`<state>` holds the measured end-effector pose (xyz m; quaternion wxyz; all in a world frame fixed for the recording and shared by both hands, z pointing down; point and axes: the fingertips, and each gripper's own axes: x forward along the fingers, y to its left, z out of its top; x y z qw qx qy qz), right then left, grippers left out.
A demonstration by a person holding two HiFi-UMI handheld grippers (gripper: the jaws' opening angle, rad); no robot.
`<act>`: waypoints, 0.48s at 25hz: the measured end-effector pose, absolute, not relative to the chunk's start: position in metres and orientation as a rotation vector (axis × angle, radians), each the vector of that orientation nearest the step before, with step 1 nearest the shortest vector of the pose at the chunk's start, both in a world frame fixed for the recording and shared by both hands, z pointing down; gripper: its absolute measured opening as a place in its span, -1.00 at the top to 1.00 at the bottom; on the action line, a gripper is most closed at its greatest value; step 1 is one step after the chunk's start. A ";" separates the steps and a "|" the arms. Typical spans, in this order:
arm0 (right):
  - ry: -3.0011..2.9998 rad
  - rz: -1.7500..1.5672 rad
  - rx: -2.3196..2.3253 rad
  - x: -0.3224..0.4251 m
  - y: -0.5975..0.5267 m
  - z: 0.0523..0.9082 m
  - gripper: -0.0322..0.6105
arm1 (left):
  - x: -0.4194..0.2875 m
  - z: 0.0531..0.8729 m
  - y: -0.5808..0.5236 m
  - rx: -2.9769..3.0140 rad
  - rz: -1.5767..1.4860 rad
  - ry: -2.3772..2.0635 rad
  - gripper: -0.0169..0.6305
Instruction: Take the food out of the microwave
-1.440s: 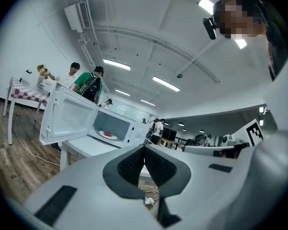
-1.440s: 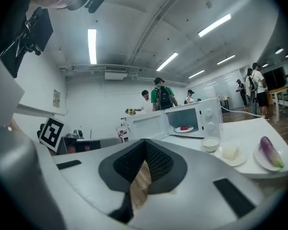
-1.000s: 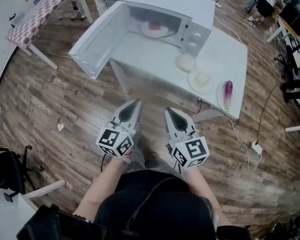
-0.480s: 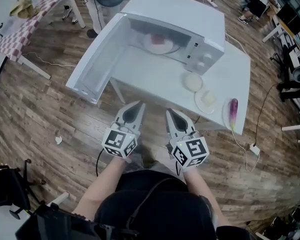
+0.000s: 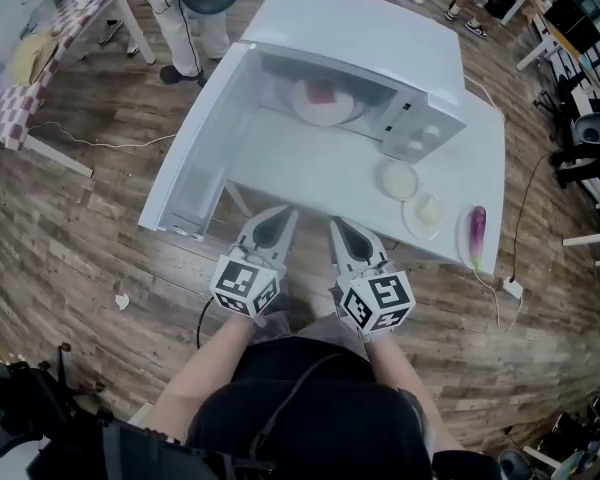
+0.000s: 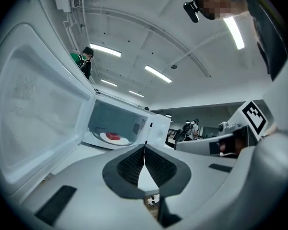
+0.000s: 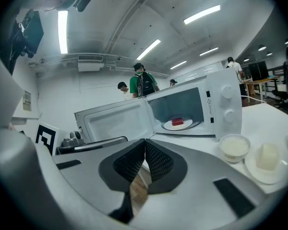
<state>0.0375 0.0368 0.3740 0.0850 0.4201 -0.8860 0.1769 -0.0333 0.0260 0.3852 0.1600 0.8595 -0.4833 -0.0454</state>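
Reaching in like this, I could push the plate (image 5: 304, 104) deeper or knock the open door (image 5: 195, 148), I think, because my left gripper (image 5: 282, 212) and right gripper (image 5: 335, 222) are both fully closed and hold nothing. The red food (image 5: 323, 92) lies on that plate inside the microwave (image 5: 360, 28), toward the far edge of the surface (image 5: 300, 168), well apart from both grippers, which are at the near edge.
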 end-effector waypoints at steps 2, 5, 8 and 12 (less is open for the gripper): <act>-2.639 0.540 1.280 0.032 0.032 0.376 0.84 | -0.039 0.386 0.019 2.447 -0.158 -1.364 0.91; -2.627 0.543 1.300 0.024 0.031 0.378 0.84 | -0.041 0.384 0.015 2.450 -0.176 -1.352 0.91; -2.621 0.551 1.298 0.018 0.030 0.380 0.84 | -0.037 0.381 0.014 2.469 -0.175 -1.330 0.91; -2.602 0.567 1.329 0.022 0.024 0.384 0.84 | -0.030 0.384 0.013 2.470 -0.171 -1.297 0.91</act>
